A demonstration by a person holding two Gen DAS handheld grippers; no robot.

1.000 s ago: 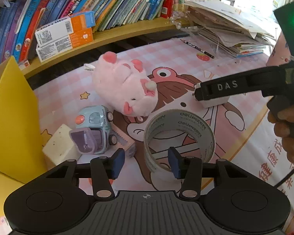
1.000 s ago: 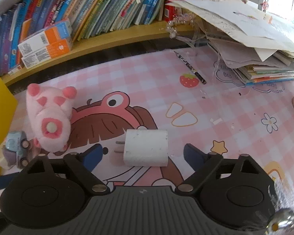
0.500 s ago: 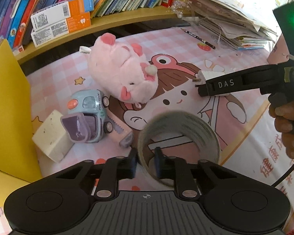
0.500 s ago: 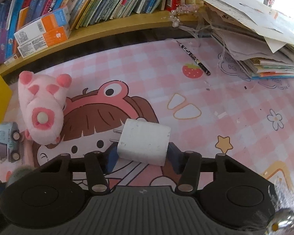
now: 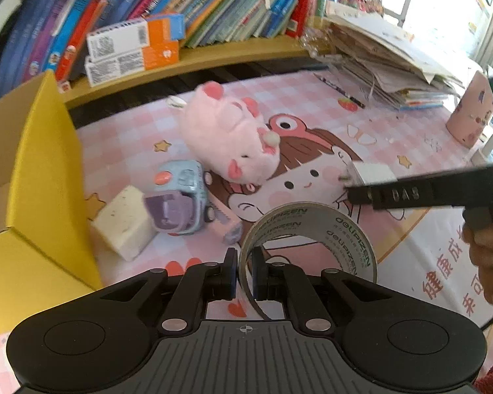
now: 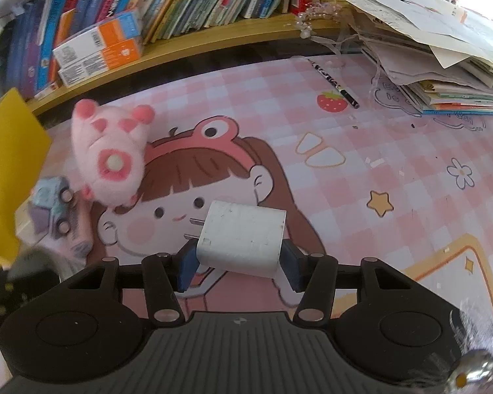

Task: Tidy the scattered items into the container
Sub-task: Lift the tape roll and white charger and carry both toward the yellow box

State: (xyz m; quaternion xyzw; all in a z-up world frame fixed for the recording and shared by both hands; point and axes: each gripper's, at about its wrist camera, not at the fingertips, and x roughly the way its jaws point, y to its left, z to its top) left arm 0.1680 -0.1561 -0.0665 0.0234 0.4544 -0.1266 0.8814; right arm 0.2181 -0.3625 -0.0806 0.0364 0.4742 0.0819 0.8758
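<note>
My left gripper (image 5: 245, 272) is shut on the near wall of a grey tape roll (image 5: 312, 229) and holds it above the pink mat. My right gripper (image 6: 238, 264) is shut on a white plug charger (image 6: 243, 238), lifted off the mat; it also shows in the left wrist view (image 5: 371, 172). The yellow box (image 5: 39, 177) stands at the left. A pink plush pig (image 5: 226, 138), a blue toy car (image 5: 180, 203) and a cream sponge block (image 5: 125, 223) lie on the mat beside the box.
A bookshelf (image 5: 187, 55) with books and orange cartons runs along the back. A paper stack (image 5: 384, 59) sits at the back right, a pink cup (image 5: 470, 111) at the far right, a pencil (image 6: 333, 82) near the shelf.
My left gripper closed on the tape roll's wall and lifted it. My right gripper closed on the white charger and raised it off the mat.
</note>
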